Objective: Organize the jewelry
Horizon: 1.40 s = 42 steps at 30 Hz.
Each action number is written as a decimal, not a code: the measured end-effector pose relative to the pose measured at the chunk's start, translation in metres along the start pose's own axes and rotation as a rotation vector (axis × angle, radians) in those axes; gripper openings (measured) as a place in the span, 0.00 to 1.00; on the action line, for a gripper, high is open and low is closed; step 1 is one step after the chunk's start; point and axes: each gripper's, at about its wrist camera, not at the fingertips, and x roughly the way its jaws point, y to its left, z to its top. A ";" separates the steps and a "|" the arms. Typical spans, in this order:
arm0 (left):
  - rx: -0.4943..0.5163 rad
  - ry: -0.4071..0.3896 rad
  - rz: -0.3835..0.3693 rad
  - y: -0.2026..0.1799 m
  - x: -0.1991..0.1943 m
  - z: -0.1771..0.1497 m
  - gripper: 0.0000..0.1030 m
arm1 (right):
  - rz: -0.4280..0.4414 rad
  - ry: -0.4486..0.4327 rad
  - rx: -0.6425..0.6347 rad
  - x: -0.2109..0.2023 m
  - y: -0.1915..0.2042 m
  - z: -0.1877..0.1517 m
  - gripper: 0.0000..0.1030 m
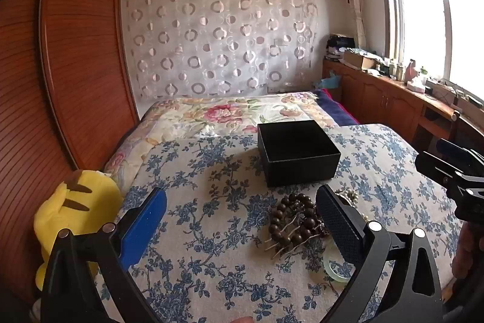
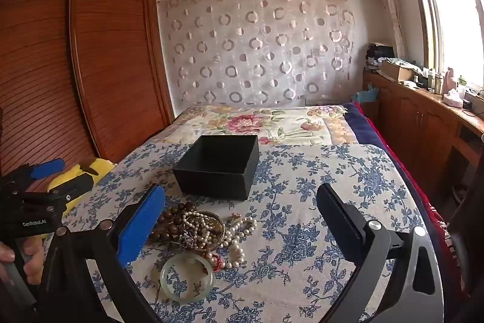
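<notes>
Left gripper (image 1: 242,220) and right gripper (image 2: 240,217): jaws spread wide, nothing held. One square matte black box (image 2: 218,165), lidless, ahead of both on the floral cloth (image 2: 302,202). Nearer, between the right gripper's fingers: one dark round-bead bracelet (image 1: 295,220), tangled pearl strands (image 2: 236,241), one smooth pale-green bangle (image 2: 186,277).

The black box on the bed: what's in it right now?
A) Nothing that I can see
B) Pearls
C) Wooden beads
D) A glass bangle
A: the black box sits open with only dark interior showing, while the pearls, wooden beads and bangle all lie on the cloth in front of it.
</notes>
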 end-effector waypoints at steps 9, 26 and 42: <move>0.002 0.002 0.000 0.000 0.000 0.000 0.93 | -0.003 -0.002 -0.003 -0.001 0.001 0.001 0.98; 0.000 0.002 0.003 0.001 0.004 0.000 0.93 | 0.000 -0.002 -0.003 -0.003 0.006 0.003 0.98; -0.002 -0.008 0.003 0.001 -0.001 0.004 0.93 | 0.001 -0.004 -0.005 -0.003 0.006 0.003 0.98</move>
